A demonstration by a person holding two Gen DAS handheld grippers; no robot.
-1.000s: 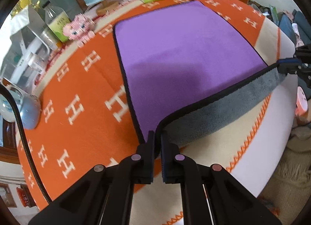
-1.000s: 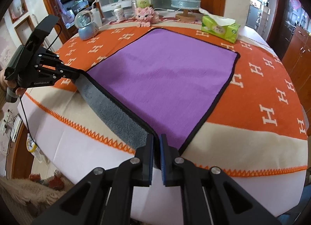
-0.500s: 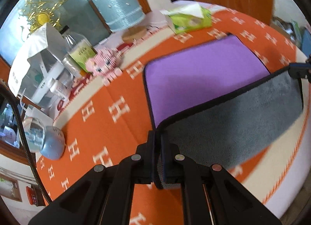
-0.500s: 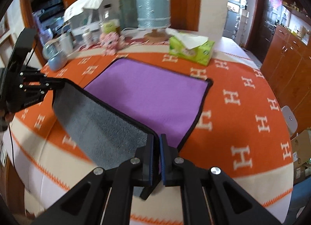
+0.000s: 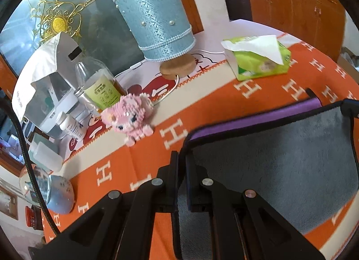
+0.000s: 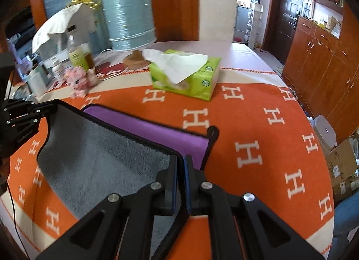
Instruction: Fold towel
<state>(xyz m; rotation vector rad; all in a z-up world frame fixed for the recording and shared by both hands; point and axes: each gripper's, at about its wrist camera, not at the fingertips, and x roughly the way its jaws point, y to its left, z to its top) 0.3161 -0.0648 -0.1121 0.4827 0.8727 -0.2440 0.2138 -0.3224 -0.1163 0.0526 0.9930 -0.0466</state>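
Observation:
The towel (image 5: 280, 163) is purple on one face and grey on the other, with a black hem. It is lifted and folded over, grey side up, and only a purple strip (image 6: 152, 130) of the lower layer shows at the far edge. My left gripper (image 5: 182, 156) is shut on the towel's left near corner. My right gripper (image 6: 181, 159) is shut on its right near corner. Each gripper also shows in the other's view: the right gripper (image 5: 350, 108) and the left gripper (image 6: 33, 112).
The table wears an orange cloth (image 6: 258, 125) with white H marks. Beyond the towel stand a green tissue box (image 6: 186, 76), a blue lamp (image 5: 157, 17), a pink toy (image 5: 129, 118), a bottle (image 5: 98, 87) and a snow globe (image 5: 49, 188).
Both grippers have carried the towel's near edge up and toward the far edge. The grey underside now covers almost all of the purple face.

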